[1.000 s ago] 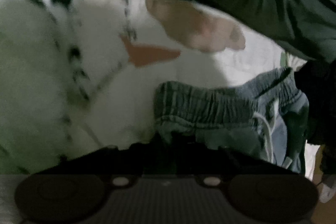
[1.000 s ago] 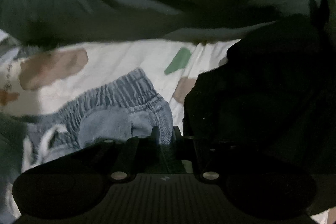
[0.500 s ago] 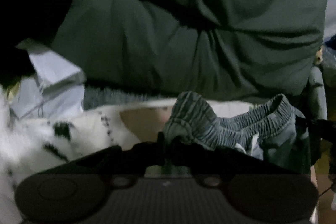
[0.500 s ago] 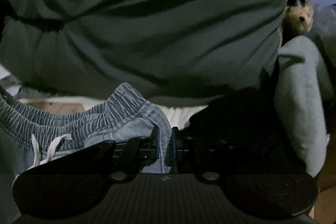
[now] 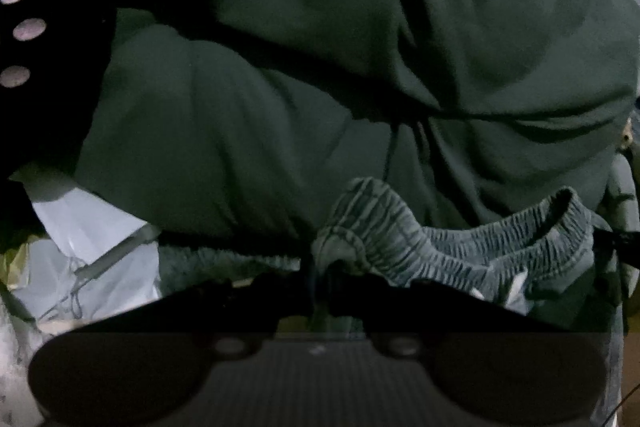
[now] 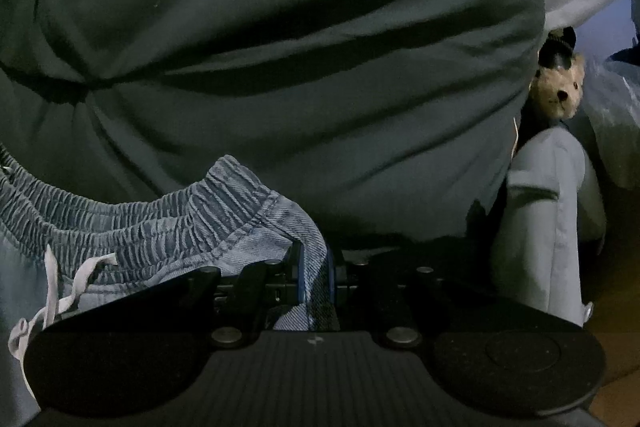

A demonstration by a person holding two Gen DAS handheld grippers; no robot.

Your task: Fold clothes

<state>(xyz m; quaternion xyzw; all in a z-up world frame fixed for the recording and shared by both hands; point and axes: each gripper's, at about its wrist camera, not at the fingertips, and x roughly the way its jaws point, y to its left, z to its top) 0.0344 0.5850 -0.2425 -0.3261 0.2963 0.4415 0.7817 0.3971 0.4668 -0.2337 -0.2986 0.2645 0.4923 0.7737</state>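
Dim bedding fills both views, and against it we work from the nearest things outward. Closest to us, our left gripper is pinched tight on one end of the elastic waistband of the faded blue denim shorts, the gathered band bunching just above its jaws. Our right gripper clamps the other end, a fold of the denim caught between its blue-edged pads, with the white drawstring dangling loose to the side.

What has changed is height. A second ago the shorts lay flat on the pale patterned sheet with the white fluffy blanket beside them; now both ends are lifted, the sheet has dropped out of sight, and the waistband hangs stretched between our two grippers. Both grips have held throughout, neither one letting go. We judge this to be the pick-up and shake-out stage, so the fold itself is not yet begun; the legs hang below our view and we cannot tell whether they are straight.

Behind the shorts rises the big dark green rumpled quilt, taking most of the frame. To the left lie a pale crumpled plastic bag and a black plush paw with pink pads. Farthest off on the right, a small tan teddy bear peeks over a grey folded cloth.
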